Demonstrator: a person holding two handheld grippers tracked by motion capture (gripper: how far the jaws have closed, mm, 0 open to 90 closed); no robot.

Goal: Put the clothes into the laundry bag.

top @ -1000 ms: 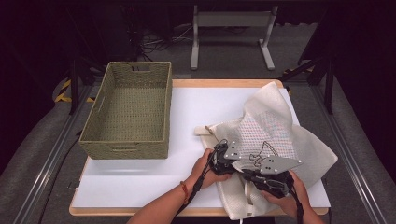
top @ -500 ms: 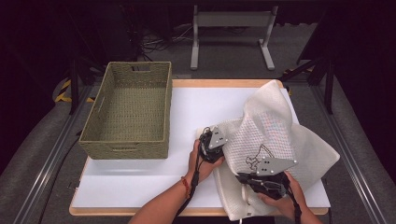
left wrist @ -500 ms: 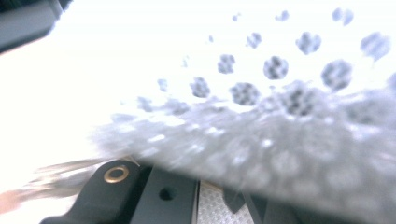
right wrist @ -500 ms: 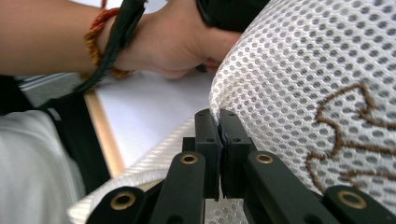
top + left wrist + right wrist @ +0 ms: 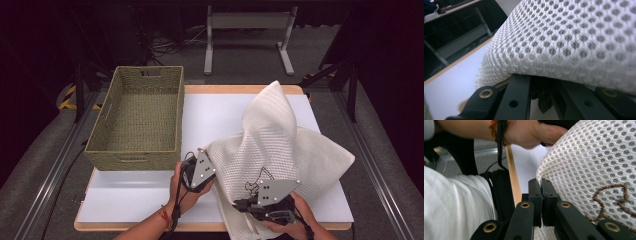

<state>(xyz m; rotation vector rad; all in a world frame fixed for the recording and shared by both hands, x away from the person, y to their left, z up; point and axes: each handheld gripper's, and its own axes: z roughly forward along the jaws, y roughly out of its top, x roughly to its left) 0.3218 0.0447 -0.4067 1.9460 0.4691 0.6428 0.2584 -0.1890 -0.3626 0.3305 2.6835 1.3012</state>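
Observation:
A white mesh cloth [image 5: 280, 150] with a dark embroidered outline lies spread over the right half of the table [image 5: 215, 115], one corner pointing to the far side. My right gripper [image 5: 239, 204] is at the cloth's near left edge. In the right gripper view it [image 5: 542, 182] is shut on that edge of the cloth [image 5: 586, 165]. My left gripper [image 5: 209, 175] is at the cloth's left corner. In the left gripper view its jaws stand apart under the cloth [image 5: 574, 37], which drapes over them and hides their tips.
A woven olive basket [image 5: 132, 157] stands empty on the table's left side, close to the left gripper. The table's wooden near edge [image 5: 514, 182] runs just beside the right gripper. The person's other hand [image 5: 531, 133] and white clothing [image 5: 449, 207] are close by.
The left gripper has moved away from the right one to the cloth's left corner. The right gripper has shifted slightly toward the near edge, and the cloth has bunched up higher.

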